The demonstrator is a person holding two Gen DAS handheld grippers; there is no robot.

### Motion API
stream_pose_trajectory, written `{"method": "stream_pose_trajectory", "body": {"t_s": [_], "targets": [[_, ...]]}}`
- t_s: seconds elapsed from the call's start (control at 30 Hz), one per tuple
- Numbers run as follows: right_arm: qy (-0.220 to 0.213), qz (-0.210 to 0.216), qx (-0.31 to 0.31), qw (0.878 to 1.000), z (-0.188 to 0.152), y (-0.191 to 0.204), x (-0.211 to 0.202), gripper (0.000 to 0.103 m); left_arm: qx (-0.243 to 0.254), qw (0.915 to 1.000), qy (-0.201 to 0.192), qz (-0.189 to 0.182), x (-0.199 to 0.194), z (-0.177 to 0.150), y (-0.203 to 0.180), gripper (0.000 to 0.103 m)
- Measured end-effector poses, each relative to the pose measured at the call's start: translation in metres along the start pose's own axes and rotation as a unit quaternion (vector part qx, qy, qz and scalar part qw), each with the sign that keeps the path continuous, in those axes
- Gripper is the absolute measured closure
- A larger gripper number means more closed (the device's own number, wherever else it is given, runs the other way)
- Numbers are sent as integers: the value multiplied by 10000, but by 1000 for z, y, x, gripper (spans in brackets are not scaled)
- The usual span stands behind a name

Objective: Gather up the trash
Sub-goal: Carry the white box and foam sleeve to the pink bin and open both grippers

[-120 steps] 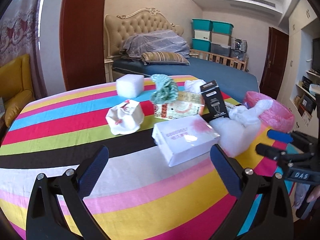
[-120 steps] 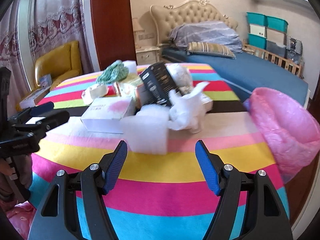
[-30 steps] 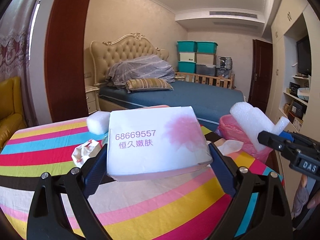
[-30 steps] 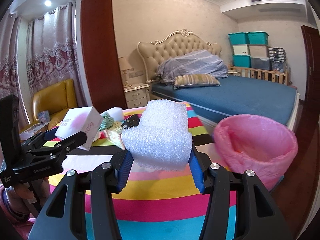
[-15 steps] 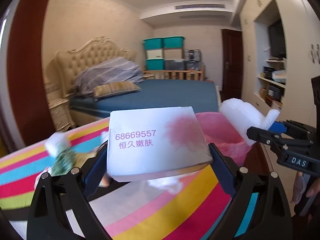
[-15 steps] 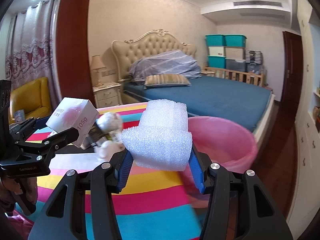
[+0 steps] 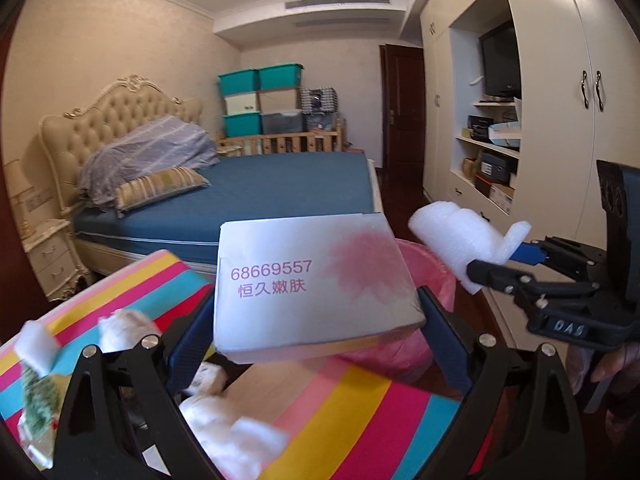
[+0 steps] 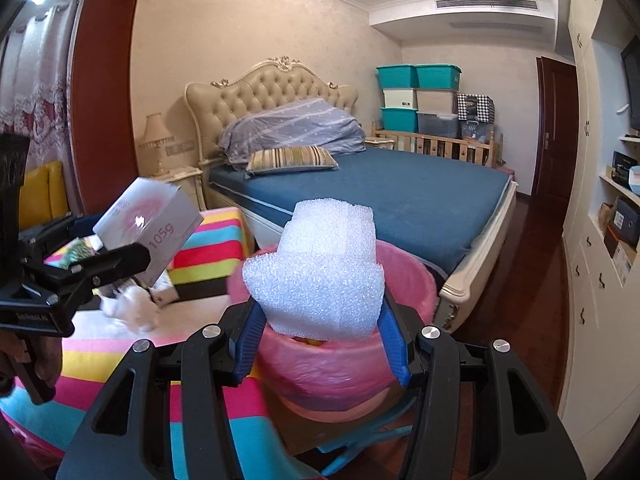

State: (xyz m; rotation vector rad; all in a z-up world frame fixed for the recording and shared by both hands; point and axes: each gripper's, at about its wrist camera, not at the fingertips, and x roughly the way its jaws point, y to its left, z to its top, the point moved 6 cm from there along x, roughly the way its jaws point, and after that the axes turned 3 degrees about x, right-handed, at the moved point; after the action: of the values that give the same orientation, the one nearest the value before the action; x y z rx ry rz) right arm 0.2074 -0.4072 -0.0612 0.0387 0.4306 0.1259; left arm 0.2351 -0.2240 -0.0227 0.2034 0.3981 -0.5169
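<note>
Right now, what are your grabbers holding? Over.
Left gripper shut on white box. Right gripper shut on foam piece, over pink bin. Nothing blocking.

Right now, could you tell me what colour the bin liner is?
Pink bin liner, clearest in the right wrist view.

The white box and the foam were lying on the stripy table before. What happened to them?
The left gripper picked up the white box and the right gripper picked up the foam block. Both carried them off the striped table toward the pink trash bin. Other trash stayed on the table.
</note>
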Motion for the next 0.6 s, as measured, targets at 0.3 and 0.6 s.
{"method": "stream_pose_trajectory", "body": {"t_s": [0.3,0.6], "targets": [[140,-24,81,9999,2,-33,32,53,116,9995,85,-265,50,11,-13,11],[242,180,179,9994,6,-53,67,51,-279,9972,388,-575,99,10,-7,10]]}}
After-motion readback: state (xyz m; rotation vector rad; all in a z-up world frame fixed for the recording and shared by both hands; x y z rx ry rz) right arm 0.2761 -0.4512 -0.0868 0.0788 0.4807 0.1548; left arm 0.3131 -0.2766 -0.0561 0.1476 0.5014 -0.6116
